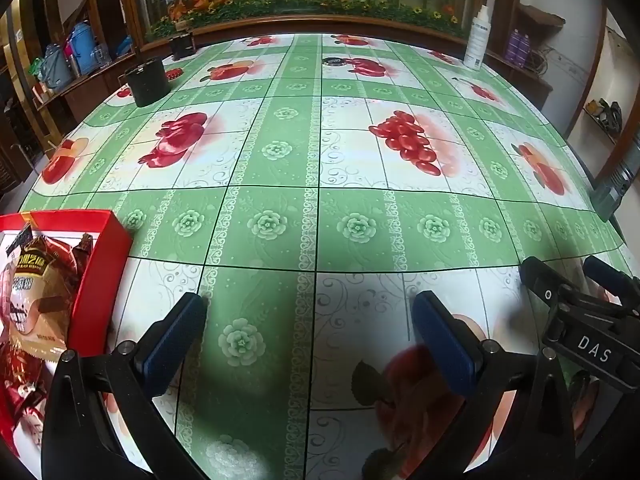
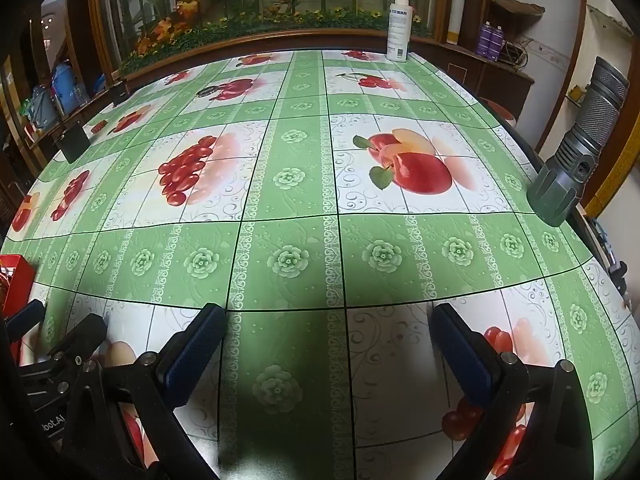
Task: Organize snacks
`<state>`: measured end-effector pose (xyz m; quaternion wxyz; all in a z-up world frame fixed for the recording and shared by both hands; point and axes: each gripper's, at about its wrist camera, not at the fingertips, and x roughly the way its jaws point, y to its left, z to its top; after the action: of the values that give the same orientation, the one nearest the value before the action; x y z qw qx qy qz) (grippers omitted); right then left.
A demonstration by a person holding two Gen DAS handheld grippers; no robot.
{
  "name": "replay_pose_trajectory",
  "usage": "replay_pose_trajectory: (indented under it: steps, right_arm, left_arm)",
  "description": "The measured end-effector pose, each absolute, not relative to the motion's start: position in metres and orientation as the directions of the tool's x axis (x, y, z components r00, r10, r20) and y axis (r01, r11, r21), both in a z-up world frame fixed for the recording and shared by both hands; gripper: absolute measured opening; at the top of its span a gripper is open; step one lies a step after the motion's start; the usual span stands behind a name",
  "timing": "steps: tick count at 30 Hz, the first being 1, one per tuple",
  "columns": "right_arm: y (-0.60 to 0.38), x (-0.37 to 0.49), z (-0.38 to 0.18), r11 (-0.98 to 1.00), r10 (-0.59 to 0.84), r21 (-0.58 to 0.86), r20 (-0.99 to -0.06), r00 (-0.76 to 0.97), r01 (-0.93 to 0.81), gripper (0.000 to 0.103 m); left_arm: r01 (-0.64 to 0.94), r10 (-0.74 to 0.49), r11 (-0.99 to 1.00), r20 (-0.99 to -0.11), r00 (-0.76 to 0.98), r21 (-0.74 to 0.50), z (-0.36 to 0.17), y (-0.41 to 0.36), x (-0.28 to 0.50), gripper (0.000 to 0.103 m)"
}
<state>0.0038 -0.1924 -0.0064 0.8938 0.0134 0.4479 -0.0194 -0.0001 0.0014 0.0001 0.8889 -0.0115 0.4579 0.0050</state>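
Note:
A red box (image 1: 100,268) sits at the near left of the table in the left wrist view, with snack packets (image 1: 36,304) in red and gold wrappers inside it. My left gripper (image 1: 310,328) hovers just right of the box, open, with only tablecloth between its blue pads. My right gripper (image 2: 328,336) is open too and holds nothing. The right gripper (image 1: 576,292) also shows at the right edge of the left wrist view. A corner of the red box (image 2: 18,276) and the left gripper (image 2: 52,340) appear at the left edge of the right wrist view.
The table (image 1: 320,220) wears a green and white fruit-print cloth. A black cup (image 1: 147,82) stands far left, a white spray bottle (image 2: 399,28) at the far edge, a grey flashlight (image 2: 576,152) upright at the right edge, and a small dark round object (image 1: 335,61) lies far centre.

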Motion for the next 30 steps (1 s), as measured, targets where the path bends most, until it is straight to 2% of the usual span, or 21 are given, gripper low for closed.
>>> replay_pose_trajectory:
  steps: [7,10,14,17,20,23,29,30]
  right_arm:
    - [-0.192,0.002,-0.006,0.999,-0.027,0.0,-0.805,0.593,0.045,0.103]
    - [-0.193,-0.002,-0.002,0.999,-0.015,0.014,-0.8,0.6,0.043,0.102]
    - [-0.188,-0.022,0.02,1.0,-0.002,0.014,-0.705,0.709,0.016,0.102]
    - [-0.176,-0.041,0.039,1.0,0.007,-0.005,-0.614,0.789,-0.012,0.102]
    - [-0.162,-0.055,0.049,0.999,0.045,0.003,-0.571,0.82,-0.053,0.102]
    - [-0.163,-0.051,0.048,1.0,0.013,0.004,-0.583,0.813,-0.013,0.102]
    - [-0.19,-0.049,0.033,0.999,-0.026,0.02,-0.649,0.761,0.051,0.102]
    - [-0.194,-0.047,0.03,0.998,-0.041,0.008,-0.657,0.753,0.062,0.102]
  left_arm:
    - [-0.058,0.022,0.998,-0.827,0.562,-0.014,0.006,0.021,-0.015,0.103]
    - [-0.091,0.058,0.996,-0.796,0.603,0.003,0.022,0.026,-0.032,0.103]
    - [-0.114,0.103,0.993,-0.732,0.674,0.035,0.051,0.035,-0.06,0.103]
    - [-0.111,0.118,0.992,-0.716,0.688,0.057,0.06,0.045,-0.076,0.103]
    - [-0.103,0.069,0.995,-0.723,0.688,-0.003,0.061,0.049,-0.076,0.103]
    - [-0.075,0.005,0.996,-0.769,0.639,-0.055,0.049,0.04,-0.052,0.103]
    - [-0.069,-0.019,0.995,-0.818,0.575,-0.072,0.004,0.011,-0.006,0.103]
    - [-0.072,0.004,0.996,-0.815,0.58,-0.046,0.003,0.007,-0.004,0.103]
